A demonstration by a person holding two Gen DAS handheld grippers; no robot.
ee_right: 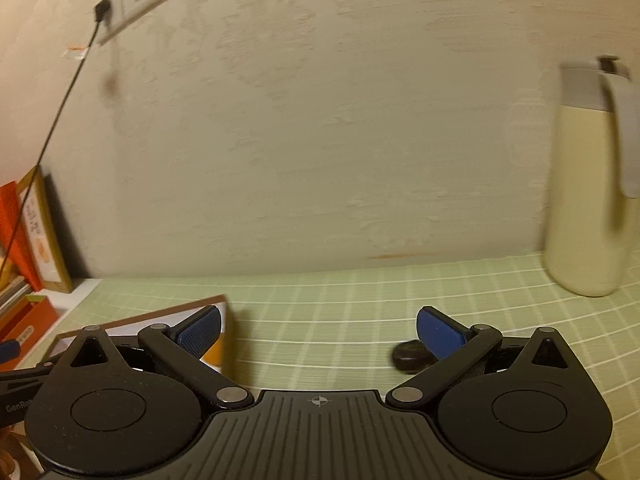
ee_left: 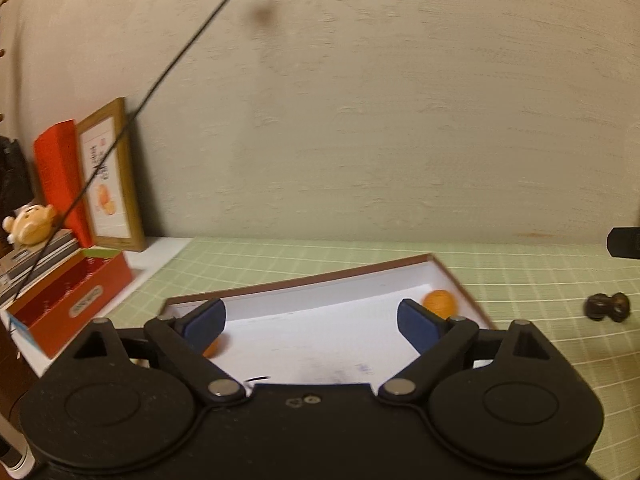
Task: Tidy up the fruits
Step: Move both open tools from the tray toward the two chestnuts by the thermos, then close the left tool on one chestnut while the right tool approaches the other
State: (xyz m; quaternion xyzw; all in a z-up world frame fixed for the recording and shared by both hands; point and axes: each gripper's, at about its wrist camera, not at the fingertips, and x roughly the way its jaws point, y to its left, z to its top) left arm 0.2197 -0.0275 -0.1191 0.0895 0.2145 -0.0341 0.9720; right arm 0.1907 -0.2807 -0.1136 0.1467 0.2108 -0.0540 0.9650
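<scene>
Here the left hand-held gripper (ee_left: 310, 322) hovered with its jaws spread wide and empty over a shallow white-lined box (ee_left: 328, 296) on the green checked tabletop (ee_left: 540, 280). One orange fruit (ee_left: 440, 303) lay in the box's far right corner; another (ee_left: 211, 347) peeked from behind the left finger. The right hand-held gripper (ee_right: 319, 332) also stood open and empty, with a dark fruit (ee_right: 410, 356) on the tabletop just behind its right finger.
</scene>
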